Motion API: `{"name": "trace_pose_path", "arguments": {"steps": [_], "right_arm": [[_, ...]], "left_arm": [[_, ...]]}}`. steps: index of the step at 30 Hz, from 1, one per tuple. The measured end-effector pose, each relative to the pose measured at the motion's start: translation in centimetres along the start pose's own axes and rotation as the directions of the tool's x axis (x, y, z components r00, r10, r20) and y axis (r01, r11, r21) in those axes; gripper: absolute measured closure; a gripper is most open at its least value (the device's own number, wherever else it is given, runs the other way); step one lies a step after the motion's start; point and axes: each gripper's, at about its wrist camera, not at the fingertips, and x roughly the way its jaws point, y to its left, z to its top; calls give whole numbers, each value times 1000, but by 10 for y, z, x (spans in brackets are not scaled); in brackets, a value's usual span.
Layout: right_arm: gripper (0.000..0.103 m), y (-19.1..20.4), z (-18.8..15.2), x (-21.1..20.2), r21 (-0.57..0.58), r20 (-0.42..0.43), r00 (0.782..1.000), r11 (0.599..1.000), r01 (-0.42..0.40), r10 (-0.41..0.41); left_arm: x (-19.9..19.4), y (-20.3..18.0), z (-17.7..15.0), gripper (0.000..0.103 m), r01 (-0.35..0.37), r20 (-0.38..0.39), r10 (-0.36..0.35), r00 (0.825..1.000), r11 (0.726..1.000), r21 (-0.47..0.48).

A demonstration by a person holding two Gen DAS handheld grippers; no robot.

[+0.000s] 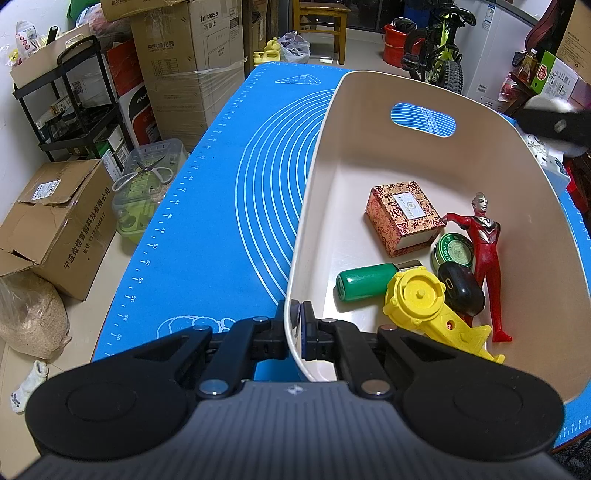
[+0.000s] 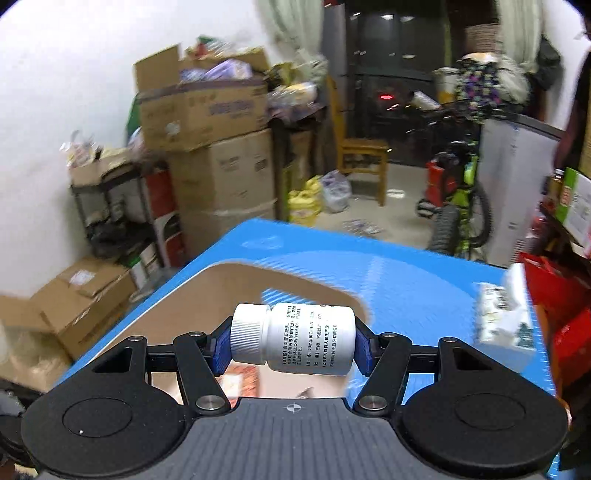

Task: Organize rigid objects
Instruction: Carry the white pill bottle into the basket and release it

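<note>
A cream plastic bin (image 1: 461, 110) stands on the blue mat (image 1: 229, 192). My left gripper (image 1: 298, 317) is shut on the bin's near left rim. Inside lie a patterned red box (image 1: 402, 218), a red figure (image 1: 484, 254), a green round tin (image 1: 454, 251), a green bottle (image 1: 364, 282), a black case (image 1: 461, 290) and a yellow plastic part (image 1: 424, 302). My right gripper (image 2: 291, 339) is shut on a white pill bottle (image 2: 295, 338), held sideways above the bin (image 2: 207, 295). The right gripper also shows blurred at the left wrist view's right edge (image 1: 557, 123).
Cardboard boxes (image 1: 55, 225), a black shelf cart (image 1: 74, 110) and a clear container with scissors (image 1: 147, 181) stand left of the table. A wooden chair (image 1: 321, 22) and a small bicycle (image 1: 439, 55) are beyond it. A tissue pack (image 2: 506, 314) lies on the mat's right edge.
</note>
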Motion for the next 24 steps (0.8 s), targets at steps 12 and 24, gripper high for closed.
{"name": "trace_pose_path", "arguments": {"steps": [12,24], "right_arm": [[37,52,-32,35,-148,-203,979,987,-60,29],[22,36,-31,19,-92,-184,983,995,-35,17]], "left_arm": [[0,2,1,95,-7,-1,7,1000,1000,3],[-3,1,2,93,-24,5,24,1000,1000,1]]}}
